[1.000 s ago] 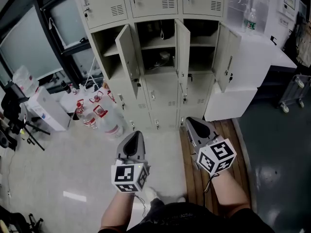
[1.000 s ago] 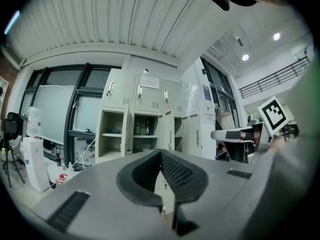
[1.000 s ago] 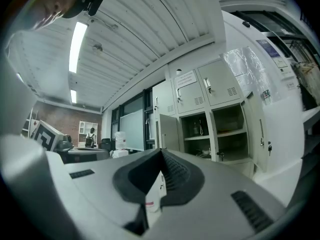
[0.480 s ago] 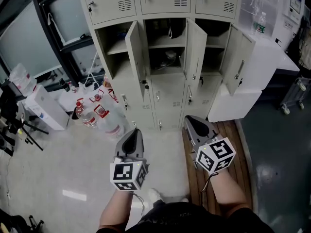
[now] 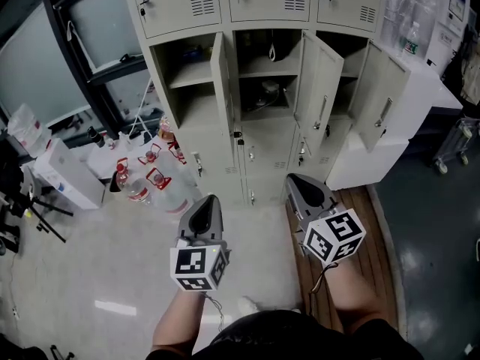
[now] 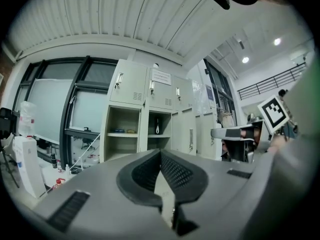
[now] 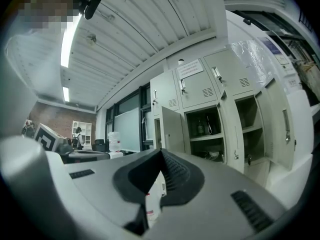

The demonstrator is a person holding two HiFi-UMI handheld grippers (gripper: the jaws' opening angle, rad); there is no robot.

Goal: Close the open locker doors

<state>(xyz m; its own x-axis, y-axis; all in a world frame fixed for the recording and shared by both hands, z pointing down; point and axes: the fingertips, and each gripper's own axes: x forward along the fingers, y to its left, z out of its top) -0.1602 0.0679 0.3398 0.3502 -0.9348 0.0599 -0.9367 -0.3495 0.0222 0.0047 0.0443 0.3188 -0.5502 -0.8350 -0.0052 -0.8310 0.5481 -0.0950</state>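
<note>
Two grippers are both closed, and each pair of jaws is pressed together with nothing between. The left gripper and the right gripper are held low, side by side, pointing toward the lockers and well apart from them. The left one is over the pale floor; the right one is over a wooden board that lies along the foot of the lockers.

In the middle row three doors stand open: the left open door, the middle open door and the right open door. All three swing out toward the person. The rows above and below are shut.

On the floor near the lower left corner of the lockers stands a group of large water bottles with red tops. A white counter touches the right side of the lockers, close behind the right open door, and a clear bottle stands on it. A trolley is at the right edge.
</note>
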